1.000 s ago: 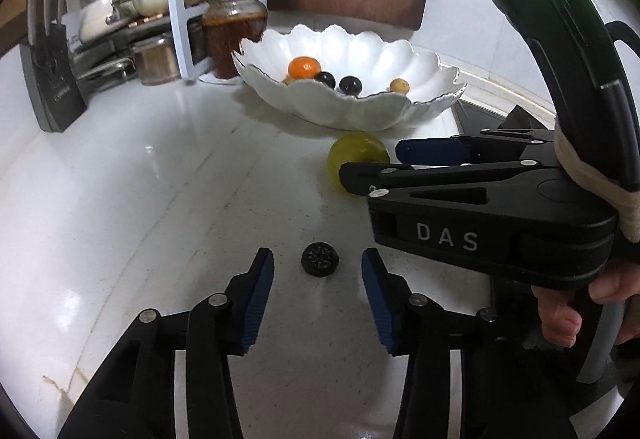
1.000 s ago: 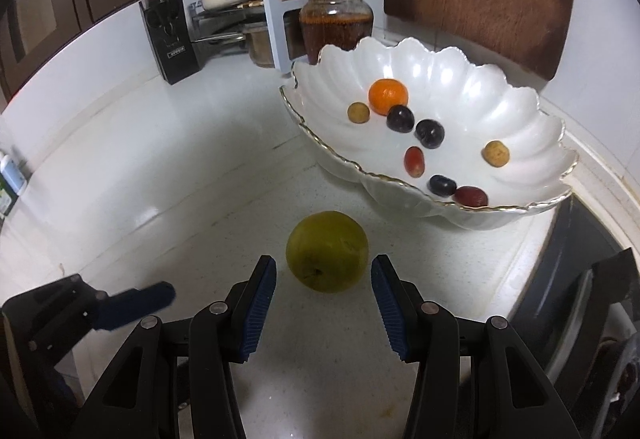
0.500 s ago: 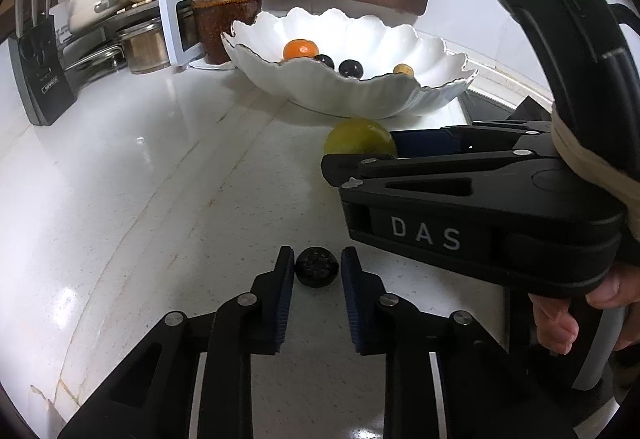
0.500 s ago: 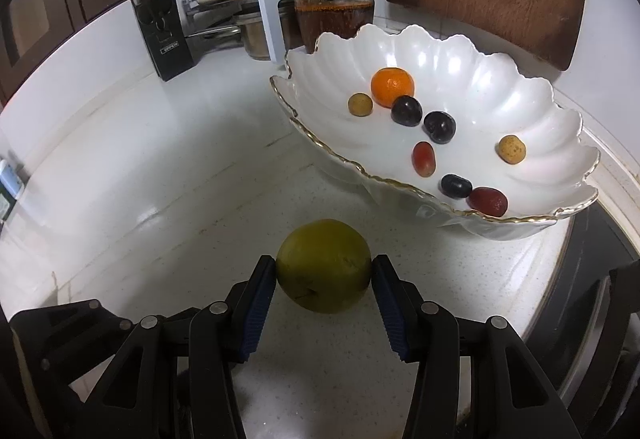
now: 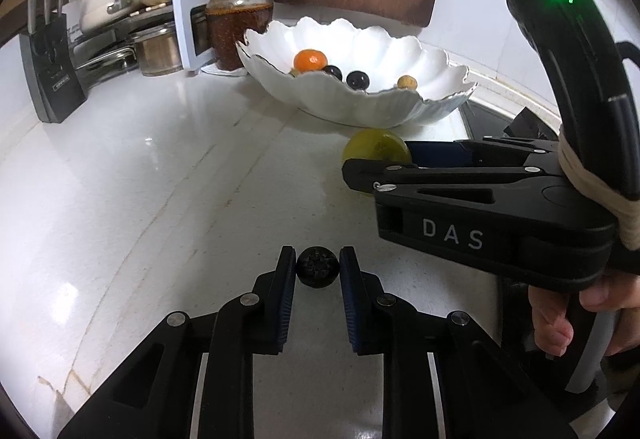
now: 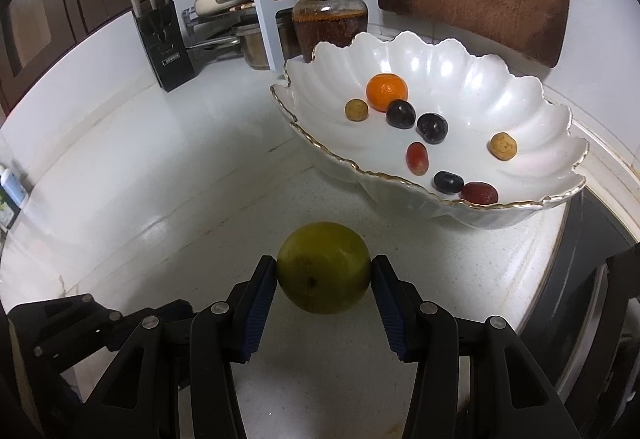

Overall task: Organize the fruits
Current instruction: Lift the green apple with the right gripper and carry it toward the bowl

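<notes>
Black berry point(image 5: 318, 266) pinched in left claw point(image 5: 318, 268); green fruit point(image 6: 323, 266) clamped by right claw point(image 6: 324, 271), underside hidden

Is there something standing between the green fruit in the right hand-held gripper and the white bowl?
Nothing visible does. The green fruit, clamped in the right hand-held gripper, faces bare counter up to the white bowl. Only the bowl's raised rim must be cleared.
</notes>
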`<action>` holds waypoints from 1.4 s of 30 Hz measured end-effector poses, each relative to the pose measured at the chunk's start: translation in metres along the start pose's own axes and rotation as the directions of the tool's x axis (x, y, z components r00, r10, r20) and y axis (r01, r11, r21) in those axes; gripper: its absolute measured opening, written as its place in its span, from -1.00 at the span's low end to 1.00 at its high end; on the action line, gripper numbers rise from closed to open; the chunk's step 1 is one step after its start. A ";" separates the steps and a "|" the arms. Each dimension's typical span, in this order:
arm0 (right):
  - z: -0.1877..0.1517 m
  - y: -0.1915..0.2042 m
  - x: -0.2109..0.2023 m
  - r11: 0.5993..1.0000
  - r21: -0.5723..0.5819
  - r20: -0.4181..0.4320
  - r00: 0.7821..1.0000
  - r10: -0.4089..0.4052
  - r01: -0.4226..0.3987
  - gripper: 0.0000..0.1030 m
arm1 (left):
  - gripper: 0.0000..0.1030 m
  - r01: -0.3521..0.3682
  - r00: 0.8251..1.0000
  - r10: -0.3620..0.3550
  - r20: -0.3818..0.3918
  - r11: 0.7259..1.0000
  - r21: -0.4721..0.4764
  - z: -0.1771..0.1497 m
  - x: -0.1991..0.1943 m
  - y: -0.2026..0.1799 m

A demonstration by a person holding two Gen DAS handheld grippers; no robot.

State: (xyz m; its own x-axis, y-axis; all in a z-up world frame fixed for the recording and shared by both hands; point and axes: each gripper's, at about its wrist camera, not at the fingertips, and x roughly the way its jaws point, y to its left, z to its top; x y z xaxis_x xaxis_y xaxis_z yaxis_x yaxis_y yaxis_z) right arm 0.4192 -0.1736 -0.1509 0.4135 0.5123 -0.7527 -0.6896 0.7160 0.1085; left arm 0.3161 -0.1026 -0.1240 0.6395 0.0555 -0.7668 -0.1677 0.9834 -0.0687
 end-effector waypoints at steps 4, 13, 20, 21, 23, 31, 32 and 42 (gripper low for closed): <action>0.001 0.001 -0.006 1.000 0.000 0.015 1.000 -0.008 0.008 -0.04 | -0.55 -0.005 1.000 0.006 0.027 1.000 -0.012 0.000 -0.014 0.001; -0.004 0.002 -0.012 1.000 0.013 0.027 0.999 -0.021 0.020 -0.05 | -0.56 -0.035 0.996 0.040 0.079 0.998 -0.056 0.005 -0.032 0.013; -0.006 0.005 -0.025 0.999 -0.005 0.060 0.997 -0.038 0.038 -0.06 | -0.56 -0.049 0.991 0.058 0.117 0.995 -0.082 0.010 -0.044 0.020; -0.006 0.006 -0.027 0.999 -0.003 0.066 0.997 -0.041 0.041 -0.06 | -0.56 -0.050 0.990 0.060 0.124 0.995 -0.084 0.011 -0.046 0.021; -0.006 0.006 -0.032 0.999 0.001 0.079 0.996 -0.048 0.048 -0.06 | -0.56 -0.053 0.988 0.064 0.138 0.995 -0.086 0.015 -0.048 0.022; -0.010 0.003 -0.036 0.998 0.023 0.083 0.995 -0.059 0.058 -0.10 | -0.56 -0.047 0.984 0.061 0.168 0.995 -0.082 0.024 -0.051 0.021; -0.011 0.003 -0.035 0.998 0.027 0.078 0.995 -0.061 0.059 -0.12 | -0.56 -0.045 0.984 0.059 0.168 0.995 -0.084 0.024 -0.051 0.021; 0.000 -0.001 -0.026 0.999 0.033 0.058 0.997 -0.044 0.042 -0.51 | -0.56 -0.033 0.986 0.050 0.157 0.994 -0.108 0.022 -0.046 0.027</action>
State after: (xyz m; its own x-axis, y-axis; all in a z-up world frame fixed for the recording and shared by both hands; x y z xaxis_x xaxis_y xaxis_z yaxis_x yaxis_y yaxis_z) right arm 0.4089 -0.1875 -0.1313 0.4773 0.5071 -0.7177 -0.6518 0.7521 0.0979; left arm 0.2984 -0.0746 -0.0762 0.7400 0.1309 -0.6597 -0.2688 0.9567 -0.1117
